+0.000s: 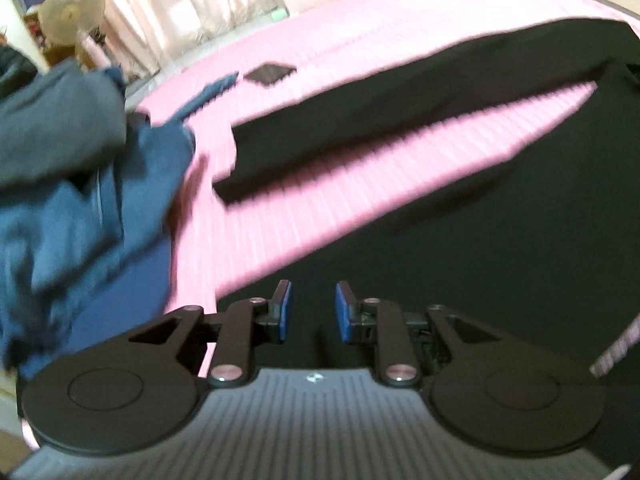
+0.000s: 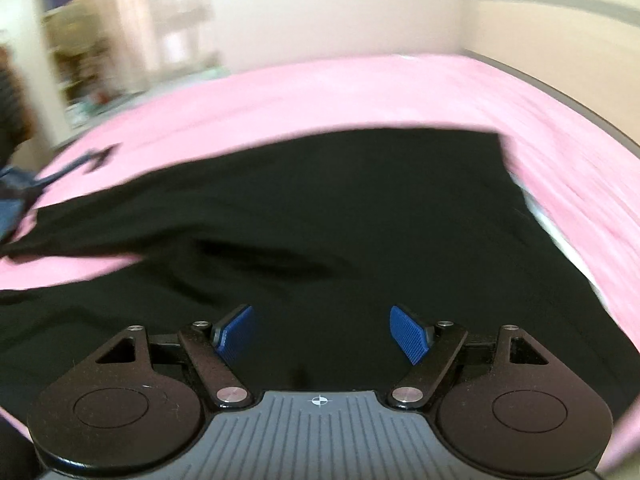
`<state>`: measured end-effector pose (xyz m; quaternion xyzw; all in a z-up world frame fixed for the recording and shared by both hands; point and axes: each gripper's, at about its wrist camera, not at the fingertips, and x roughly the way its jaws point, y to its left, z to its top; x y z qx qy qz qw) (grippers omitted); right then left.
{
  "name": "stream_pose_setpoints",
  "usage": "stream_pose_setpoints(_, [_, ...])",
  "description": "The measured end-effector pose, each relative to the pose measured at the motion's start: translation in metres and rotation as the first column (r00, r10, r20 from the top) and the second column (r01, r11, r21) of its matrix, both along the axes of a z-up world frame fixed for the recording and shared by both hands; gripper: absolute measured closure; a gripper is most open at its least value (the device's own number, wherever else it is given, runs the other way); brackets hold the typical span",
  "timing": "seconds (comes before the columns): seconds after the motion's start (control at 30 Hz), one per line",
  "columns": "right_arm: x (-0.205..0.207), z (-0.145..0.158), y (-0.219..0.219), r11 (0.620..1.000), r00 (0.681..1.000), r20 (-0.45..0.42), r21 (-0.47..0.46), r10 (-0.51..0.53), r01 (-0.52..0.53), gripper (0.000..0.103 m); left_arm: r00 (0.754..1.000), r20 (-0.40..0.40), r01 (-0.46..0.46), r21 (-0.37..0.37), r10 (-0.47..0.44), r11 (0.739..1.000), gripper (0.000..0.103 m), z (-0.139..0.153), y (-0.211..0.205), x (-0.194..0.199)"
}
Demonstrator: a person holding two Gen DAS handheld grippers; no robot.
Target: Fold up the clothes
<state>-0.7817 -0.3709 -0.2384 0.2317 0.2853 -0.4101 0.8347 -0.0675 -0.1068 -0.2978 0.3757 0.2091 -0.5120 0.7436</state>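
A black garment [image 1: 500, 216] lies spread on the pink bed [image 1: 320, 40], one long sleeve [image 1: 360, 120] stretched out to the left. My left gripper [image 1: 314, 312] hovers over its near edge, open with a narrow gap, holding nothing. In the right wrist view the same black garment [image 2: 340, 216] fills the middle of the pink bed [image 2: 360, 92]. My right gripper [image 2: 322, 334] is wide open above the cloth, empty. Both views are blurred by motion.
A heap of blue clothes [image 1: 80, 184] lies at the bed's left side, also glimpsed in the right wrist view [image 2: 12, 200]. A small dark square patch [image 1: 269, 74] lies on the bed. A fan [image 1: 72, 12], curtains and walls stand beyond.
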Motion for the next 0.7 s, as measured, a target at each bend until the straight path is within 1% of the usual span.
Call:
stream_pose_setpoints(0.03, [0.026, 0.005, -0.006, 0.998, 0.998, 0.006, -0.007, 0.065, -0.065, 0.025, 1.0, 0.006, 0.017, -0.01, -0.017, 1.0, 0.082, 0.003, -0.009, 0.007])
stream_pose_setpoints(0.1, [0.076, 0.012, -0.02, 0.983, 0.983, -0.002, -0.028, 0.183, -0.183, 0.025, 0.999, 0.024, 0.048, -0.023, -0.047, 0.999, 0.078, 0.007, -0.05, 0.026])
stream_pose_setpoints(0.17, [0.129, 0.013, -0.039, 0.954, 0.956, -0.026, -0.051, 0.293, -0.294, 0.025, 0.997, 0.035, 0.07, -0.028, -0.069, 0.997, 0.07, 0.008, -0.094, 0.05])
stream_pose_setpoints(0.2, [0.154, 0.013, -0.05, 0.938, 0.939, -0.042, -0.062, 0.34, -0.342, 0.025, 0.997, 0.034, 0.074, -0.025, -0.074, 0.997, 0.07, 0.006, -0.118, 0.064])
stream_pose_setpoints(0.27, [0.206, 0.005, -0.076, 0.914, 0.916, -0.057, -0.061, 0.397, -0.4, 0.025, 0.995, 0.048, 0.086, 0.003, -0.086, 0.996, 0.069, -0.001, -0.162, 0.095])
stream_pose_setpoints(0.33, [0.252, -0.01, -0.1, 0.901, 0.901, -0.046, -0.033, 0.432, -0.433, 0.025, 0.988, 0.079, 0.126, 0.074, -0.131, 0.989, 0.068, -0.014, -0.192, 0.112])
stream_pose_setpoints(0.4, [0.286, -0.022, -0.119, 0.897, 0.896, -0.045, 0.008, 0.442, -0.442, 0.025, 0.977, 0.108, 0.165, 0.148, -0.182, 0.975, 0.065, -0.026, -0.221, 0.129])
stream_pose_setpoints(0.43, [0.296, -0.025, -0.125, 0.894, 0.892, -0.046, 0.032, 0.449, -0.448, 0.025, 0.971, 0.12, 0.183, 0.186, -0.207, 0.965, 0.062, -0.033, -0.235, 0.137])
stream_pose_setpoints(0.47, [0.306, -0.029, -0.131, 0.889, 0.889, -0.047, 0.056, 0.456, -0.454, 0.025, 0.963, 0.132, 0.2, 0.223, -0.233, 0.954, 0.061, -0.039, -0.249, 0.146])
stream_pose_setpoints(0.53, [0.327, -0.036, -0.142, 0.879, 0.881, -0.048, 0.103, 0.471, -0.465, 0.025, 0.957, 0.108, 0.232, 0.269, -0.269, 0.935, 0.061, -0.053, -0.265, 0.156])
stream_pose_setpoints(0.57, [0.332, -0.036, -0.146, 0.873, 0.876, -0.048, 0.123, 0.481, -0.472, 0.025, 0.959, 0.098, 0.229, 0.28, -0.265, 0.932, 0.063, -0.06, -0.271, 0.161])
stream_pose_setpoints(0.63, [0.342, -0.041, -0.151, 0.861, 0.866, -0.061, 0.159, 0.497, -0.483, 0.025, 0.97, 0.073, 0.203, 0.27, -0.23, 0.941, 0.064, -0.066, -0.28, 0.171])
stream_pose_setpoints(0.7, [0.355, -0.048, -0.156, 0.85, 0.856, -0.076, 0.194, 0.511, -0.49, 0.025, 0.969, 0.108, 0.187, 0.258, -0.221, 0.948, 0.064, -0.07, -0.289, 0.176])
